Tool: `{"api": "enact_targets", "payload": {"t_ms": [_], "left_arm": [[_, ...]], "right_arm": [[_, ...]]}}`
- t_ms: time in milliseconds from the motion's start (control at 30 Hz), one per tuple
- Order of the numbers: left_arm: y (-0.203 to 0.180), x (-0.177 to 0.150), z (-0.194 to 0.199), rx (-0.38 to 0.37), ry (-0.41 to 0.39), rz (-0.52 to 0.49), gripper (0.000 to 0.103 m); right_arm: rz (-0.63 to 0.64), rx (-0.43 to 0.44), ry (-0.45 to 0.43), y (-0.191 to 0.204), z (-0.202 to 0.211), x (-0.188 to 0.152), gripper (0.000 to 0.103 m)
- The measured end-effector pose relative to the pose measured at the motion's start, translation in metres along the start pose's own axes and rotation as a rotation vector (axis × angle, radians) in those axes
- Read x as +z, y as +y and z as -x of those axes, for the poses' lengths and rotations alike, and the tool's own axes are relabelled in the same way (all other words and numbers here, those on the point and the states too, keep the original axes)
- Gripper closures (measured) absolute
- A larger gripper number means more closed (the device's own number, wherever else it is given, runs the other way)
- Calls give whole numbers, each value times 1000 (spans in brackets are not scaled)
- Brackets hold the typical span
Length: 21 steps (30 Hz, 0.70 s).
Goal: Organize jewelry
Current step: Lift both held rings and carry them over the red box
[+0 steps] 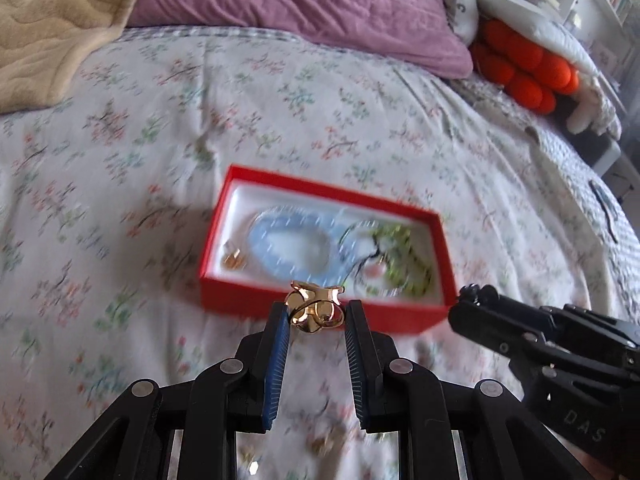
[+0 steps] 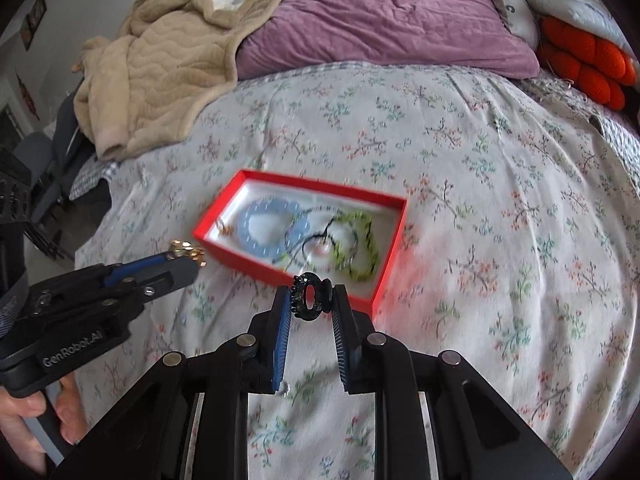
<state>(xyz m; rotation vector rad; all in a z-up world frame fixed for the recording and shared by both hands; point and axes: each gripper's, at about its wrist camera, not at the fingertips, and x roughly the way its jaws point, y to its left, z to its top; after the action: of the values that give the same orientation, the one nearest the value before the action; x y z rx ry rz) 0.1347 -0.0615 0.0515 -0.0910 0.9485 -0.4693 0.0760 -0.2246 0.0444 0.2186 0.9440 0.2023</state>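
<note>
A red jewelry box (image 1: 320,310) lies open on the floral bedspread; it also shows in the right wrist view (image 2: 384,272). Inside lie light blue bead bracelets (image 1: 288,246) (image 2: 260,226), a green beaded piece (image 1: 404,264) (image 2: 360,248) and a small gold piece (image 1: 234,260). My left gripper (image 1: 316,314) is shut on a gold ring (image 1: 316,308), held just in front of the box's near wall; it appears at left in the right wrist view (image 2: 188,258). My right gripper (image 2: 310,300) is shut on a black beaded ring (image 2: 310,298), close to the box's near corner; it shows in the left wrist view (image 1: 478,296).
A purple pillow (image 2: 384,20) and a beige blanket (image 2: 160,68) lie at the head of the bed. An orange knotted cushion (image 1: 528,68) sits at the far right. The bed edge drops off at the left in the right wrist view.
</note>
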Motion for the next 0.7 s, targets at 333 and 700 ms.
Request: {"api": "enact_targets", "payload": {"t_ms": [333, 700], "left_arm": [[0, 24, -40, 20, -6, -27, 81], [2, 27, -64, 47, 0, -34, 76]], "right_arm": [[-39, 13, 16, -12, -25, 19, 81], [-54, 11, 39, -26, -41, 22, 81]]}}
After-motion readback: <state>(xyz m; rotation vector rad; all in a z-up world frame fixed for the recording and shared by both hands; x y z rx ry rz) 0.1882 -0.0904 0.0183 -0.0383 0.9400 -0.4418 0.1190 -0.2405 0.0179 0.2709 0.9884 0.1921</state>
